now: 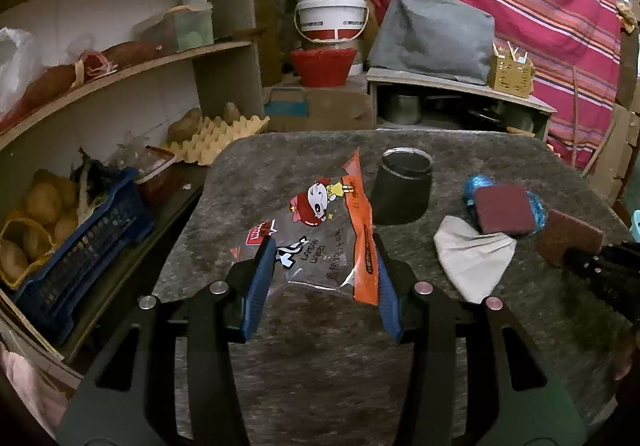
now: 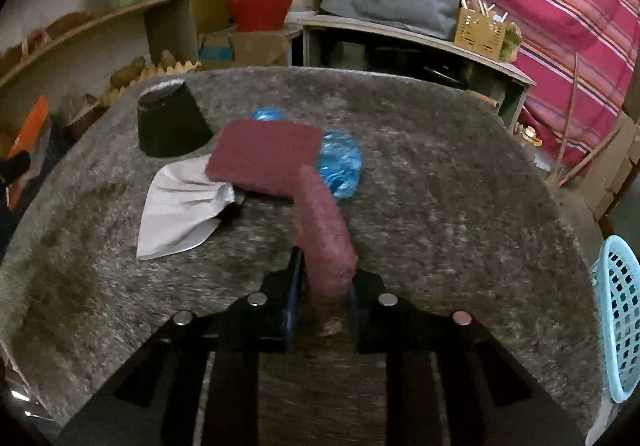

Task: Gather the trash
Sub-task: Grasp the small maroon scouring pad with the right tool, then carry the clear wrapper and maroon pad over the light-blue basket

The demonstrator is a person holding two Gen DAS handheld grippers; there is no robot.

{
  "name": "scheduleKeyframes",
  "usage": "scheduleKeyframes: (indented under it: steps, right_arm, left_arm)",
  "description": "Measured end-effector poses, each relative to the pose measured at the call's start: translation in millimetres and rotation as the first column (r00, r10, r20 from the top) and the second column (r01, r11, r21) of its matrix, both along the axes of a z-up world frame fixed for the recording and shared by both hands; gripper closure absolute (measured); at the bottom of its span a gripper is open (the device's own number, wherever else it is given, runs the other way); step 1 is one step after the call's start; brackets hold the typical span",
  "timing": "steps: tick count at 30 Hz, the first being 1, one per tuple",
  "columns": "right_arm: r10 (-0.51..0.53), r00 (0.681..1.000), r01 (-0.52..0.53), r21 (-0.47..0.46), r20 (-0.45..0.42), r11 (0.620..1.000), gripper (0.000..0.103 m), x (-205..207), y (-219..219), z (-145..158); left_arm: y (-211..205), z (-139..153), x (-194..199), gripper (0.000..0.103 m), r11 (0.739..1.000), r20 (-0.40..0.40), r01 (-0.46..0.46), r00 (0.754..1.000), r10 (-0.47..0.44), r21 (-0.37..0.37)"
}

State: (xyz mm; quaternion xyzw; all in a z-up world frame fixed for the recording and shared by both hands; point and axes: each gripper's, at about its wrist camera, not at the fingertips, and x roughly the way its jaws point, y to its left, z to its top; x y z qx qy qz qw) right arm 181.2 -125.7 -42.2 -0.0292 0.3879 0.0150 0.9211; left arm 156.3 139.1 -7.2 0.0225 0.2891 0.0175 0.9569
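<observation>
- The left gripper (image 1: 324, 282) hangs over the grey stone tabletop (image 1: 320, 366) with its blue-padded fingers (image 1: 260, 286) spread apart.
- A clear snack wrapper (image 1: 320, 230) with a cartoon girl and an orange edge lies between those fingers. Its near end reaches in between the pads, but whether either pad touches it cannot be told from the left wrist view.
- Just beyond the wrapper, to its right, stands a dark cup (image 1: 404, 185), upright on the table.
- Further right lies a crumpled white paper (image 1: 472, 258), and touching its far edge is a maroon scouring pad (image 1: 506, 207) resting on top of a crinkled blue plastic piece (image 1: 536, 205).
- The right gripper (image 2: 324, 286) is clamped on a second maroon pad (image 2: 326, 234), which stands on edge between its fingers and points away from the camera toward the flat pad (image 2: 268, 149).
- In the right wrist view the blue plastic (image 2: 340, 161) sits just behind the tip of the held pad.
- At the far right, off the table's edge, stands a pale blue perforated basket (image 2: 620, 318).
</observation>
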Motion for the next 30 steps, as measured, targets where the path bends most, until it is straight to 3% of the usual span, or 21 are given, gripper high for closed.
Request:
scheduleKeyframes:
  steps: [30]
  right_arm:
    - [-0.126,0.986,0.12,0.058,0.112,0.991,0.089,-47.5,-148.8,37.9]
  left_arm:
    - [-133.7,13.8,4.1,0.057,0.988,0.014,0.156,0.988,-0.156,0.013]
